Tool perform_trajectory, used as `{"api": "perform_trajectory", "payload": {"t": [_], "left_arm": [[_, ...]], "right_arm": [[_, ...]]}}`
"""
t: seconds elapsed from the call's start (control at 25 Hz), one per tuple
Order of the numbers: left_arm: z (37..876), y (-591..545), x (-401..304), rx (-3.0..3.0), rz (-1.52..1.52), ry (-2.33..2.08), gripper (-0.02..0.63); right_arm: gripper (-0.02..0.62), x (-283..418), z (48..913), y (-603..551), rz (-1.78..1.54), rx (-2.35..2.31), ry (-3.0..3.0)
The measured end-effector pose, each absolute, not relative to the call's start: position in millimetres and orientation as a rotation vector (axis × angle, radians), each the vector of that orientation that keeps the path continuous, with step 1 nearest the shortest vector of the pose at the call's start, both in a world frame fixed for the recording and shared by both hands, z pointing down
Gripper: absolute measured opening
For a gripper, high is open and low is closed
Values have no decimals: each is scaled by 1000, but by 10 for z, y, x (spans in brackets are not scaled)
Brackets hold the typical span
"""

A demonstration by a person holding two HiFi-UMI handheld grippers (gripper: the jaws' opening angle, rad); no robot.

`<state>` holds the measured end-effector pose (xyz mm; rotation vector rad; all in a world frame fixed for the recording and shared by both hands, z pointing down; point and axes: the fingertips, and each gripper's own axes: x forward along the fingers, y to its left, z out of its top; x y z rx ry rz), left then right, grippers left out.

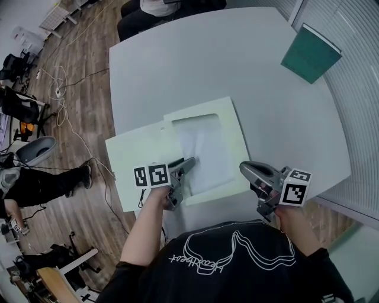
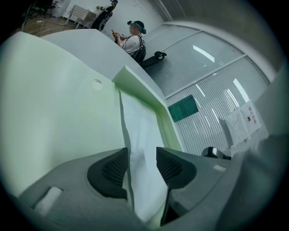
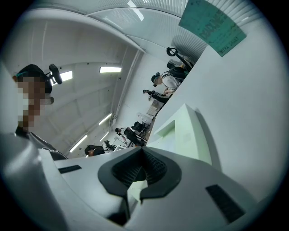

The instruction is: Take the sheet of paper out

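**Sheet lies in the open folder, left gripper spread over it**

The sheet of paper (image 1: 204, 151) is seen lying in the windowed leaf of a pale green folder (image 1: 136, 163), which is spread open near the near edge of the tabletop (image 1: 237, 65). The sheet is framed by the folder's raised green border on its far and right sides, and its near part reaches toward the tabletop's near edge.

The left gripper (image 1: 188, 164) is laid over the sheet's near left part. In the left gripper view its jaws are shown apart, released, and the sheet (image 2: 140, 135) is seen running between the two dark ribbed pads (image 2: 113, 173) without being pinched. The sheet's left edge is seen just beside the left pad, and it looks slightly bowed.

The right gripper (image 1: 246, 170) is held just off the folder's near right corner, near the tabletop's near edge. In the right gripper view its jaws are shown clenched together with nothing held between them, and the folder (image 3: 189, 135) is seen beyond them.

A green book (image 1: 311, 53) is placed at the far right corner of the tabletop, well apart from the folder. A person (image 1: 160, 7) is seated at the far edge.
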<state>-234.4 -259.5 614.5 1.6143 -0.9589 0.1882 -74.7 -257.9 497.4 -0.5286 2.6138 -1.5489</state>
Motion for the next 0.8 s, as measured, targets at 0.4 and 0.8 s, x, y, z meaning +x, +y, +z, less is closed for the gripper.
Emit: {"api": "perform_trajectory", "payload": {"t": [0.4,0.8], "left_arm": [[6287,-2622,-2302,1610,294,-992,35],[6263,-2641,-2297,1626,342,-1001,12]], "right_arm": [[8,-727,5013,-2575,-1547,-562,2611],[8,-796,4950,-2570,-1542,-569,2622]]}}
